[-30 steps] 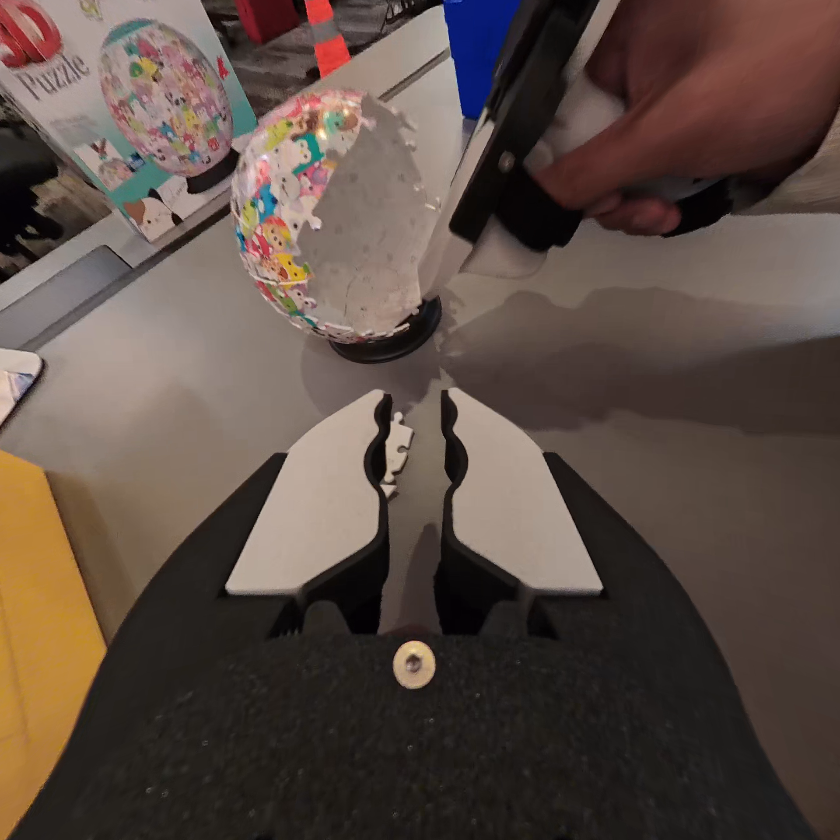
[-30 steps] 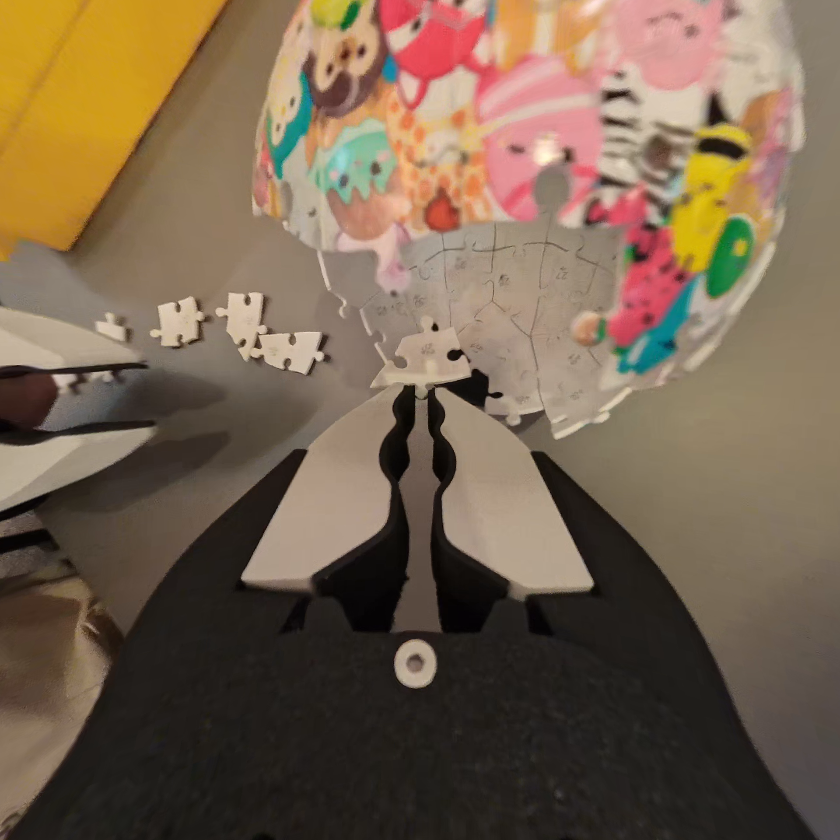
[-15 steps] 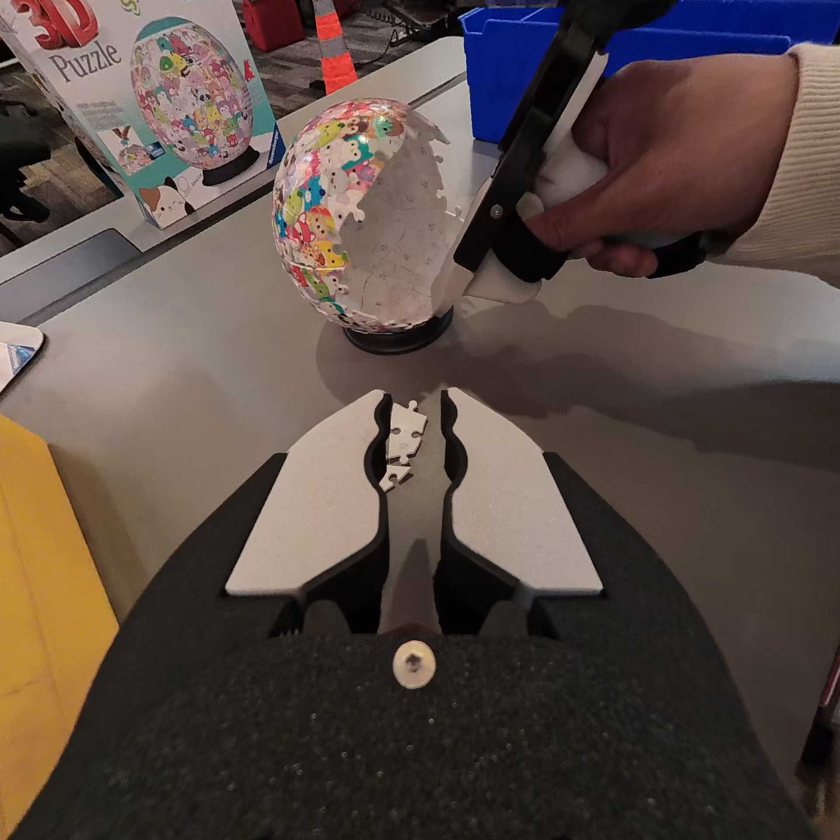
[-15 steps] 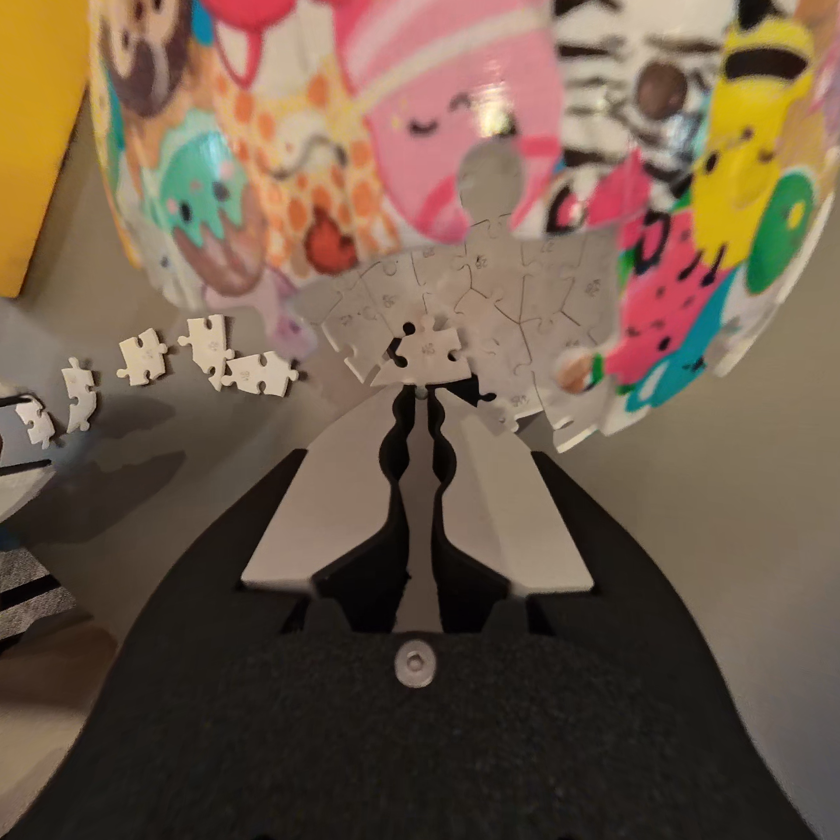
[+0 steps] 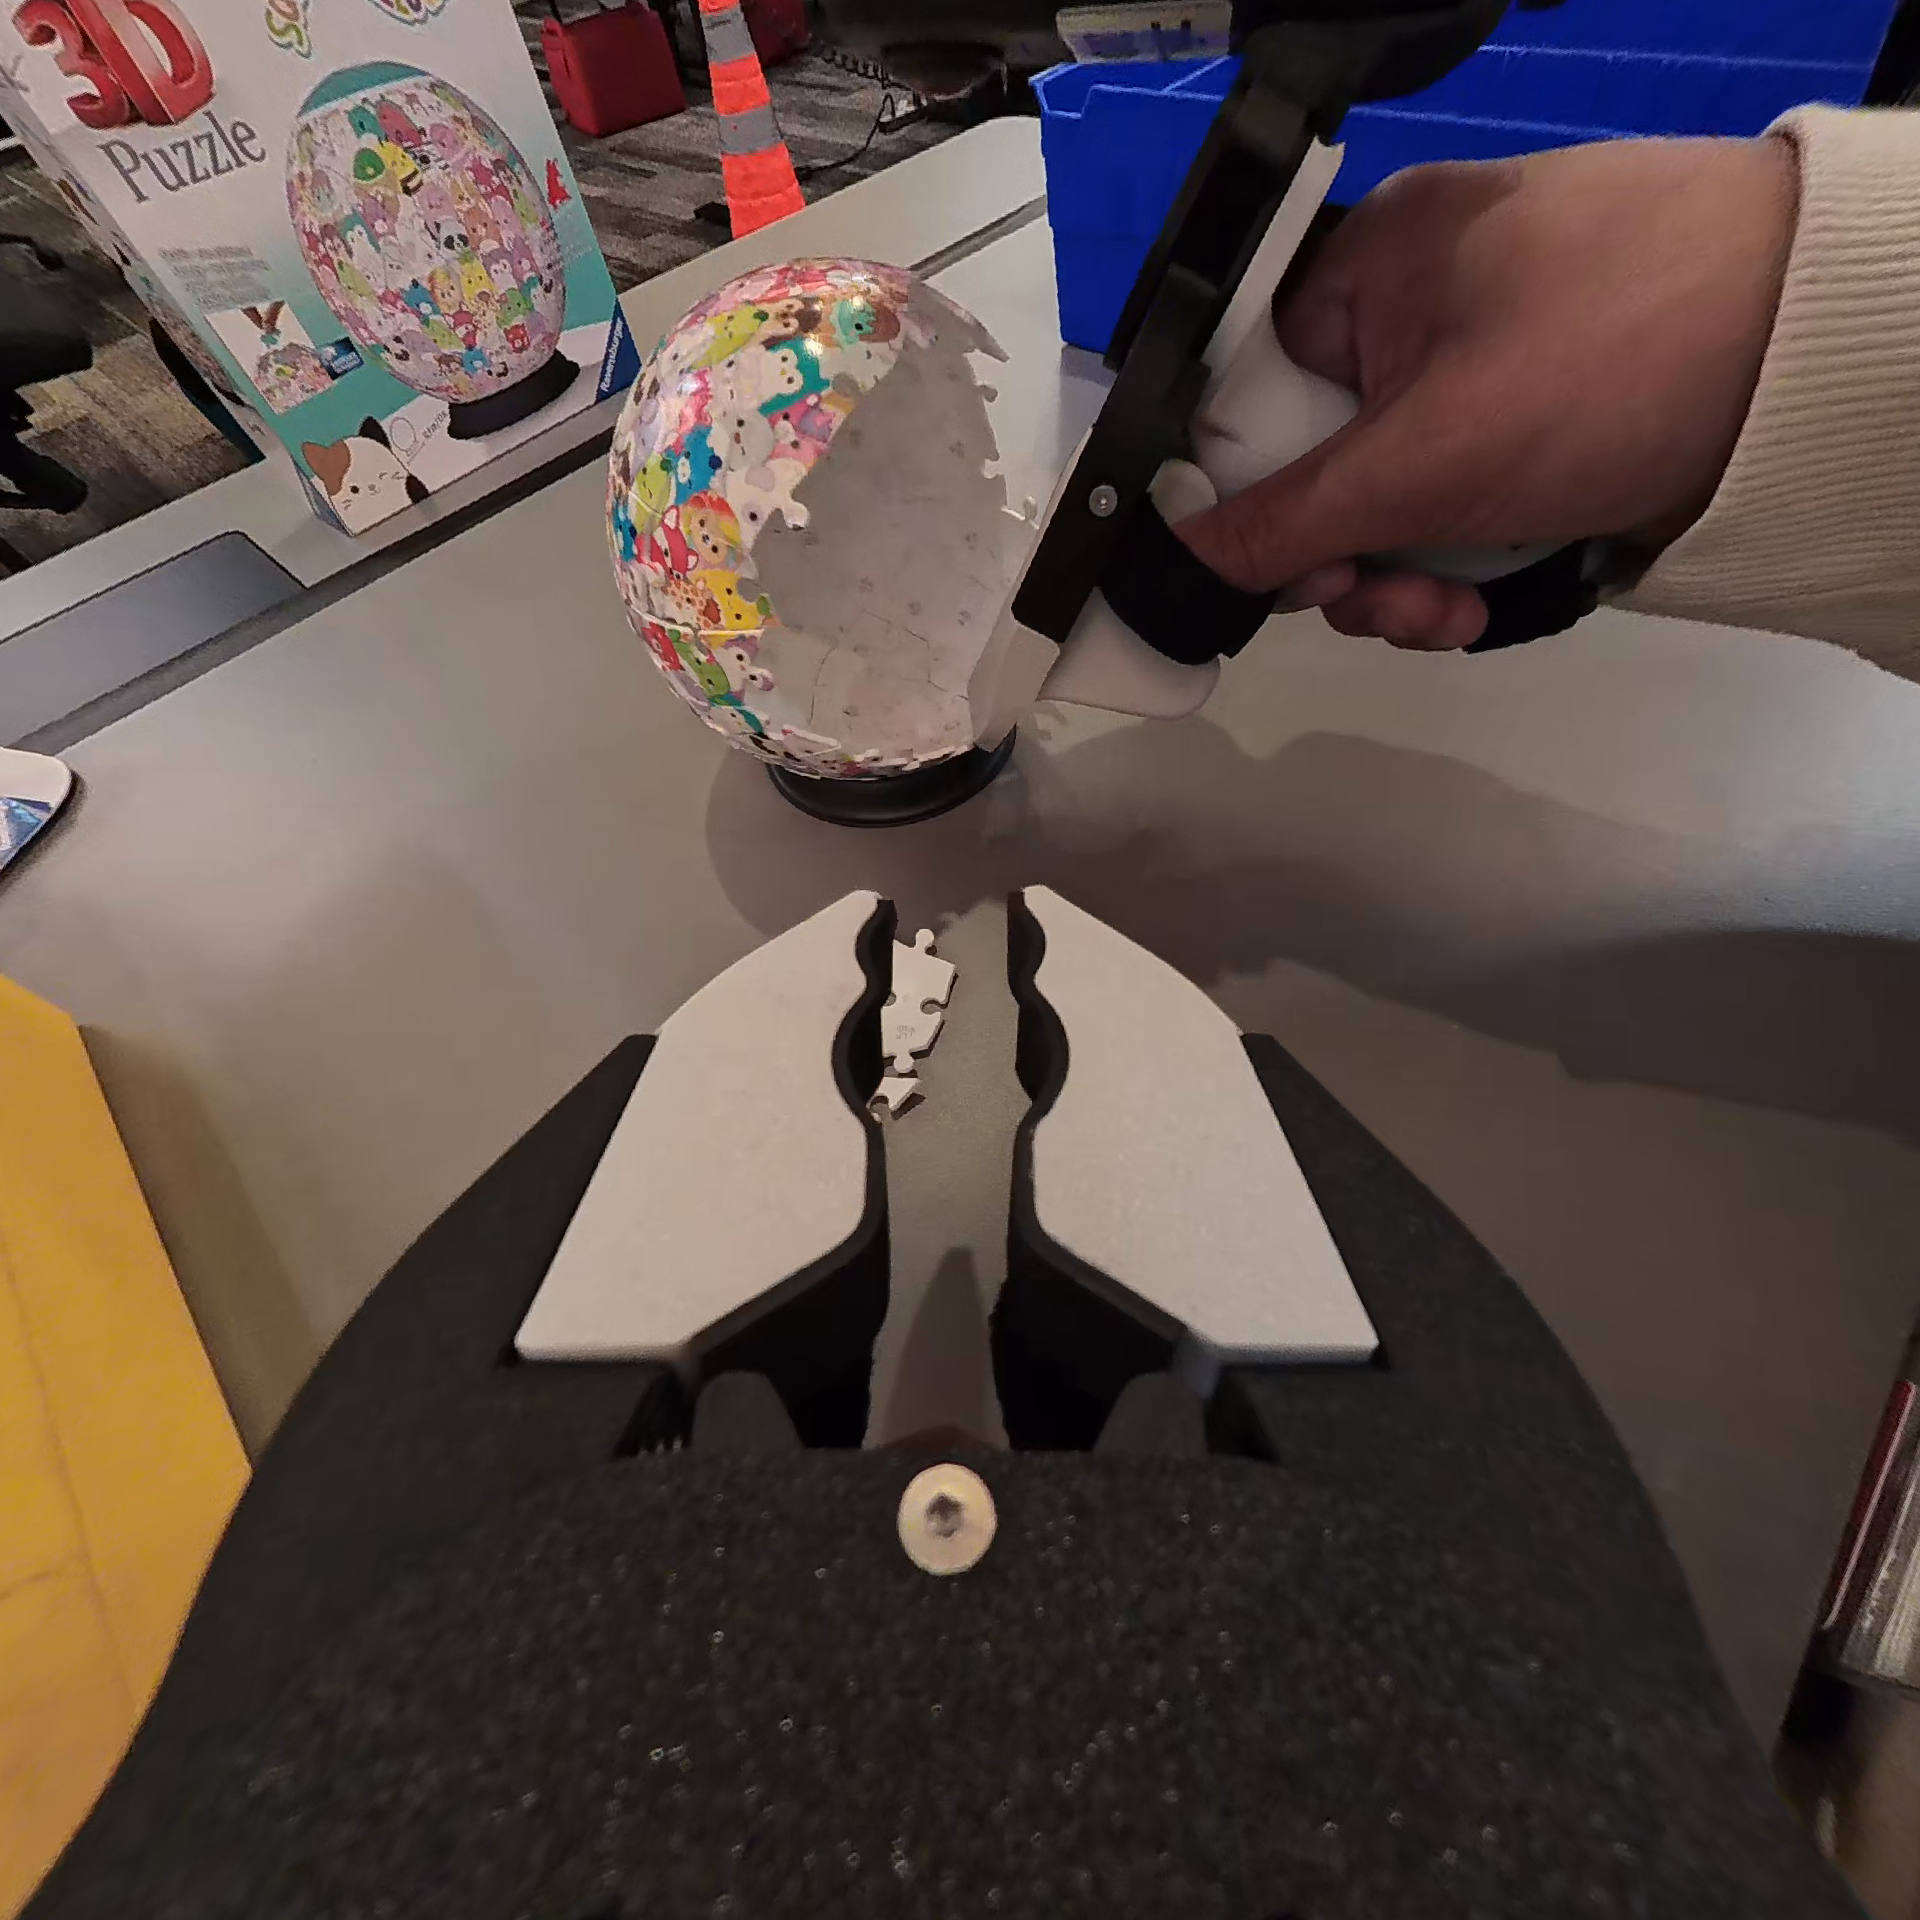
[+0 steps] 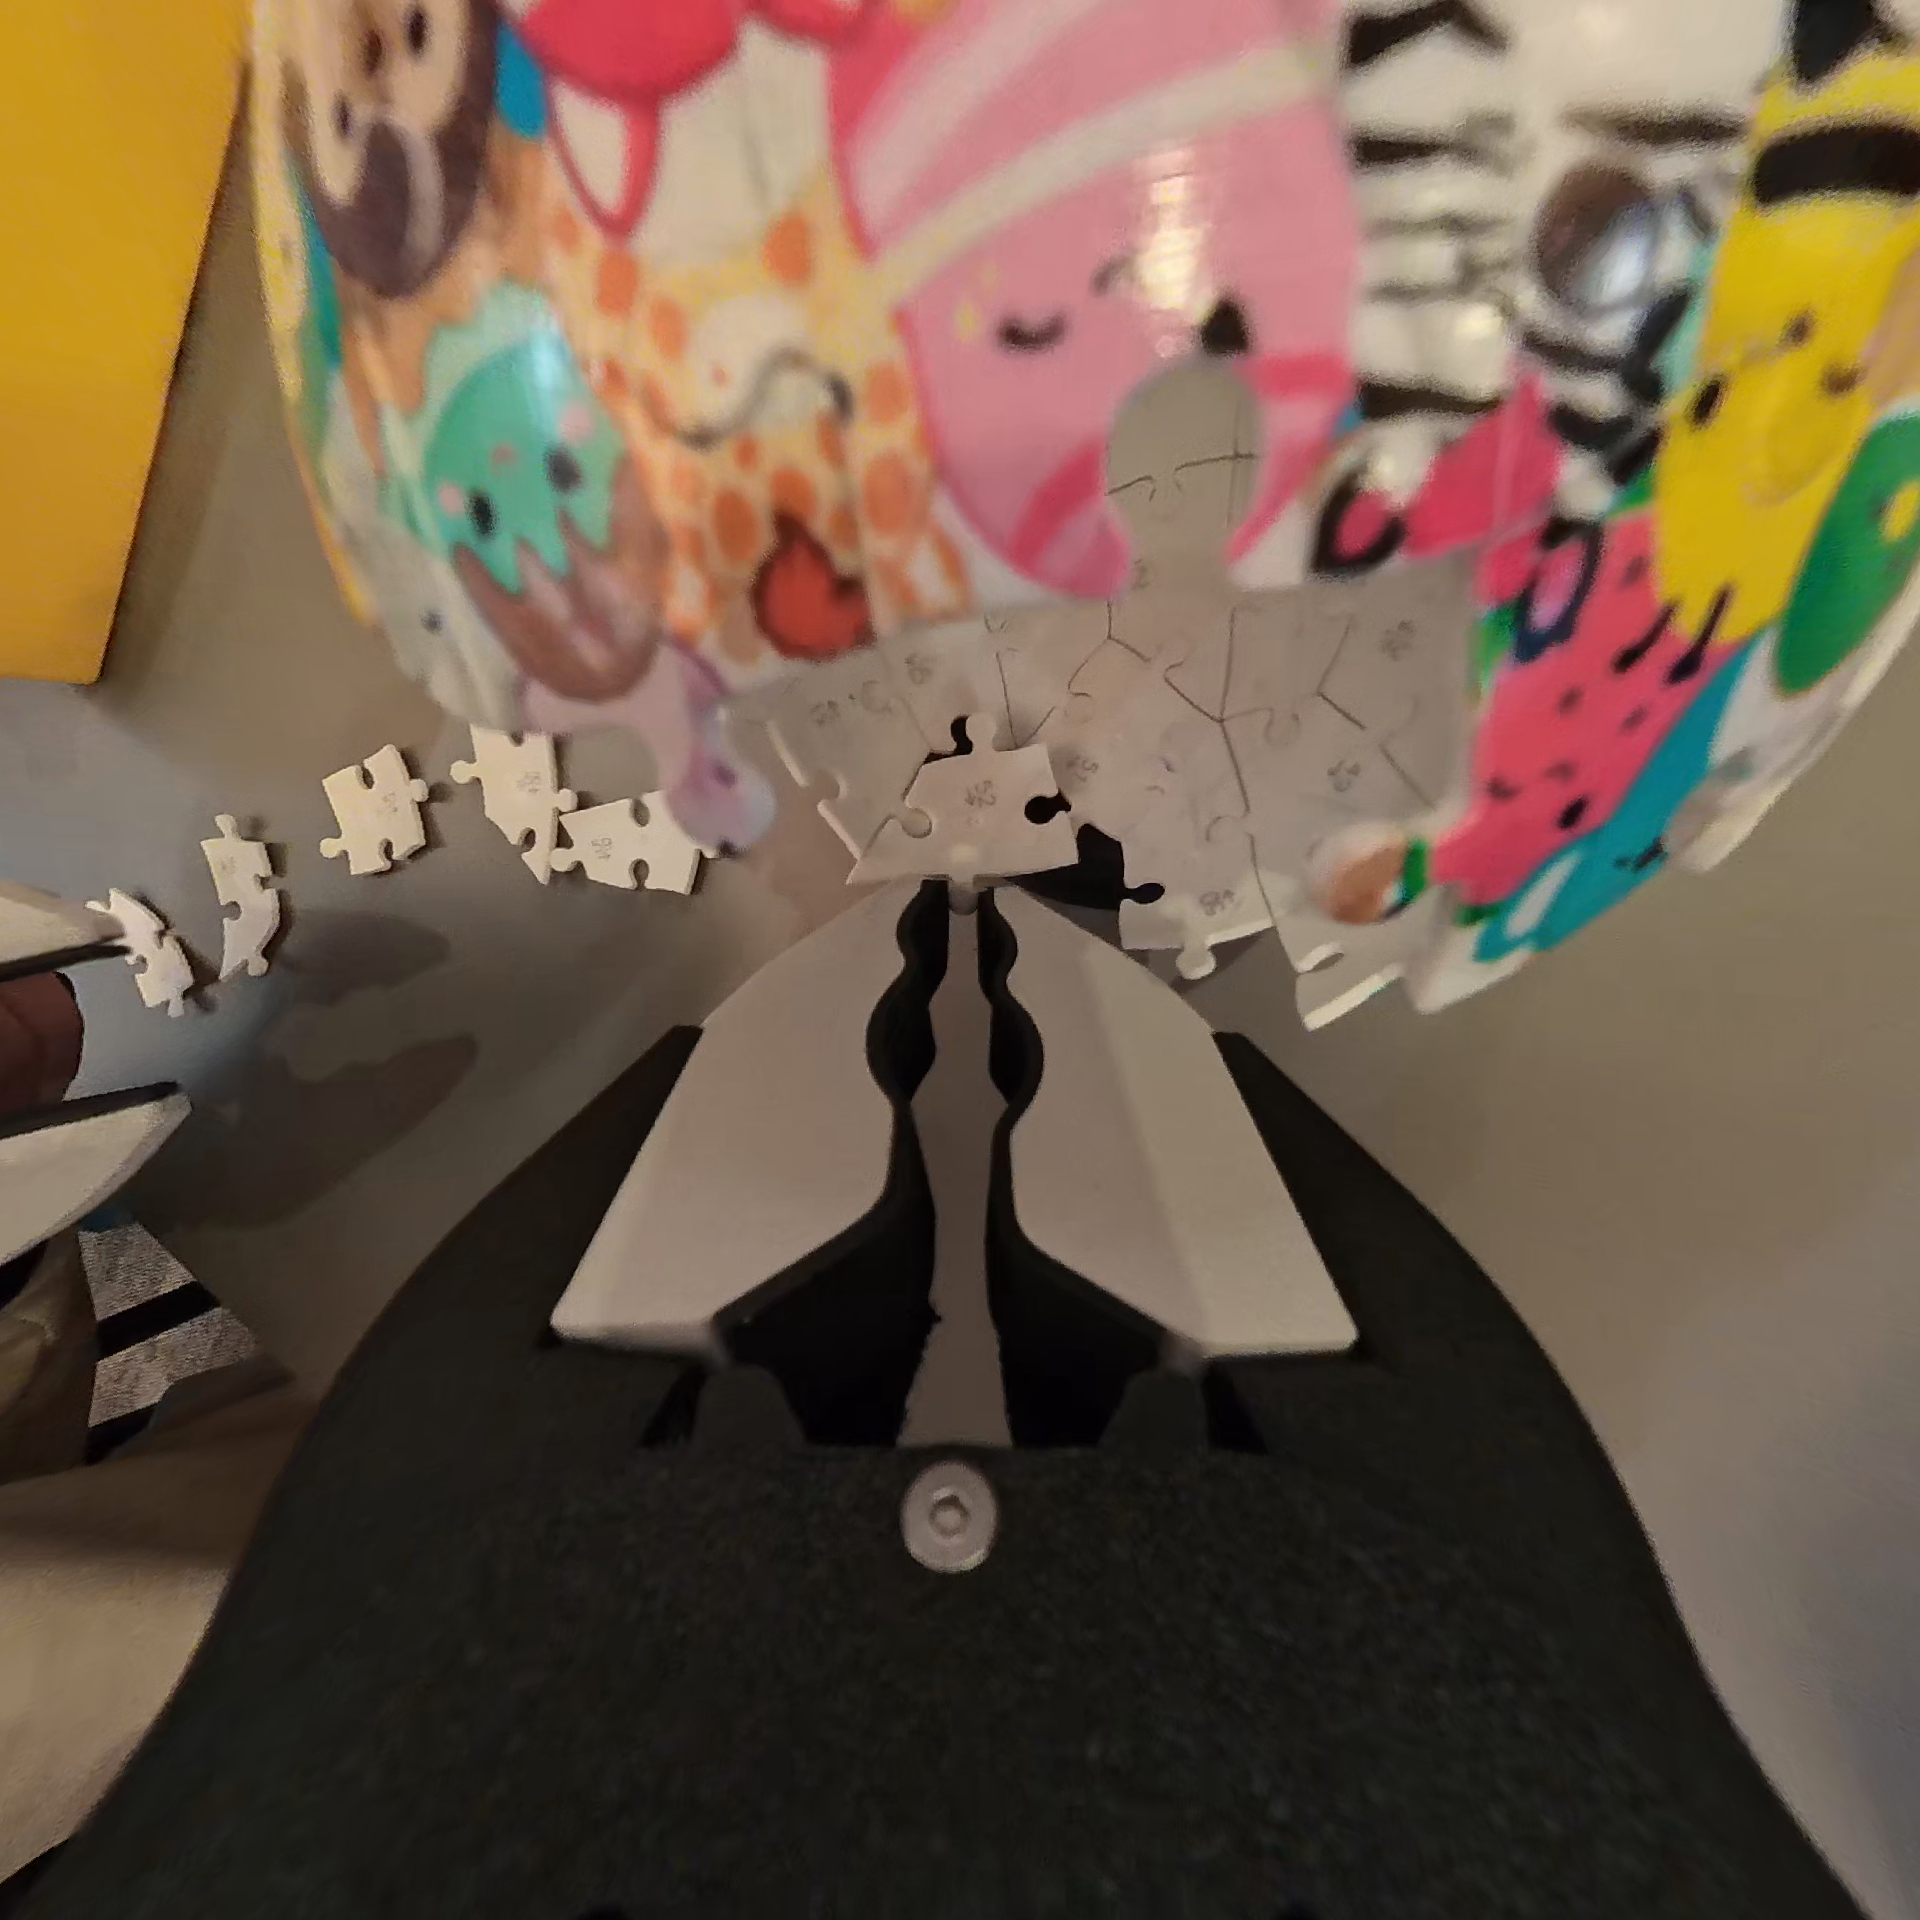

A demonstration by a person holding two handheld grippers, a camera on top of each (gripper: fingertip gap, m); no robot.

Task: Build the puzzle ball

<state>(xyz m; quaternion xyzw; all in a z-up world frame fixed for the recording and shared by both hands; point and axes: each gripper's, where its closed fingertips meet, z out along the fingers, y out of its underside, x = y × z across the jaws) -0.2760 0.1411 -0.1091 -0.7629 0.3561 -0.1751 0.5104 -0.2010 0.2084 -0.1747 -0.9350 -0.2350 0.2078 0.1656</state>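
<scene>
The partly built puzzle ball stands on a black stand, with its white inner shell showing through the open side. In the right wrist view the ball fills the top. My right gripper is shut on a white puzzle piece and holds it at the ball's open lower edge. It also shows in the left wrist view, held by a hand. My left gripper is open, low over the table. Loose pieces lie between its fingers.
Several loose white pieces lie in a row on the grey table left of the ball. The puzzle box stands at the back left and a blue bin at the back right. A yellow object lies at the left. The tips of one gripper are about 12 cm away from the tips of the other.
My right gripper has moved closer to the ball with the piece, and the ball now looms larger. My left gripper has shifted slightly and stays open over the loose pieces.
</scene>
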